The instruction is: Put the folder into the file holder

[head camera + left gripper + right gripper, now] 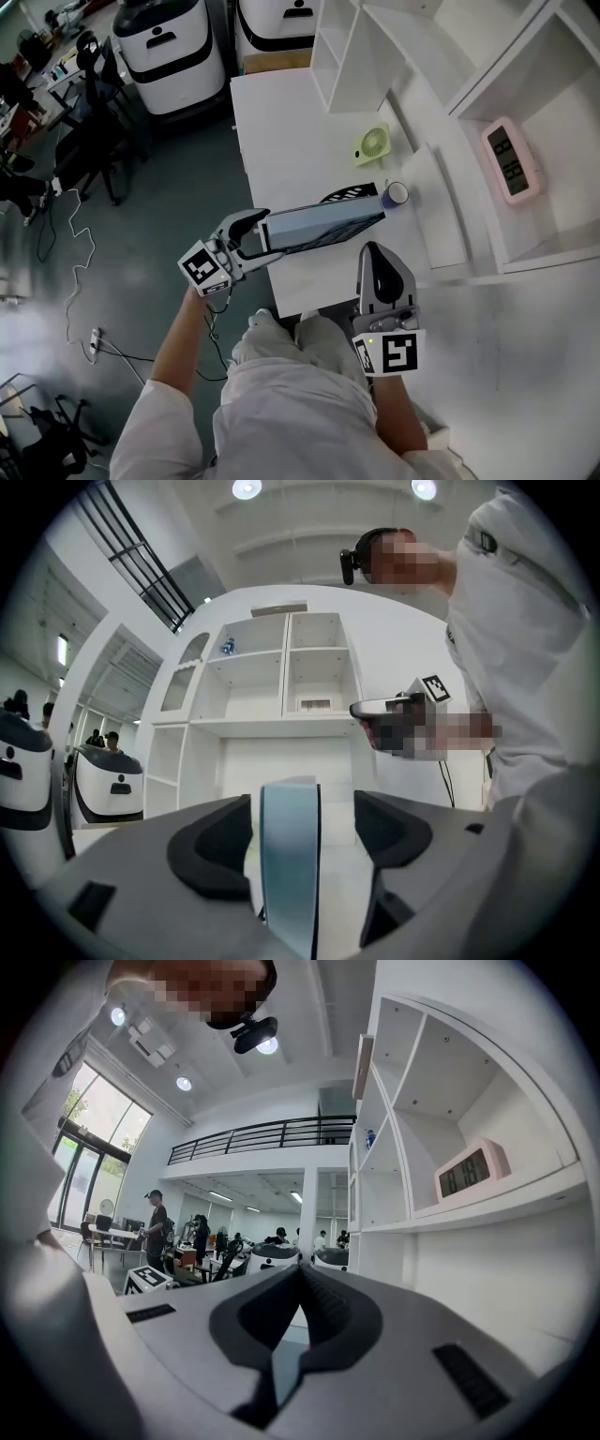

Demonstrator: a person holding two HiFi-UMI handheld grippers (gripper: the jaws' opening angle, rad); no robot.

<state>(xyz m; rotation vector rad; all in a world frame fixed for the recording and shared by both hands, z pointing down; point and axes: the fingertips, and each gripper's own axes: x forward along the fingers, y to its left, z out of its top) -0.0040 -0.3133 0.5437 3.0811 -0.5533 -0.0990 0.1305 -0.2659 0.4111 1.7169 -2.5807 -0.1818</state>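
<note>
A long pale-blue folder (323,227) stands on its edge on the white desk (281,131). Its far end reaches the black mesh file holder (352,194); how deep it sits in there I cannot tell. My left gripper (255,234) is at the folder's near end. In the left gripper view the folder (289,855) stands between the jaws of the left gripper (300,832), close to the left pad, with a clear gap to the right pad, so this gripper is open. My right gripper (375,255) hovers near the desk's front edge, shut and empty; in its own view the right gripper (300,1283) has its pads together.
A green desk fan (371,145) and a white cup (397,194) stand just behind the holder. White shelving with a pink clock (511,159) rises to the right. Floor, cables and chairs lie left of the desk.
</note>
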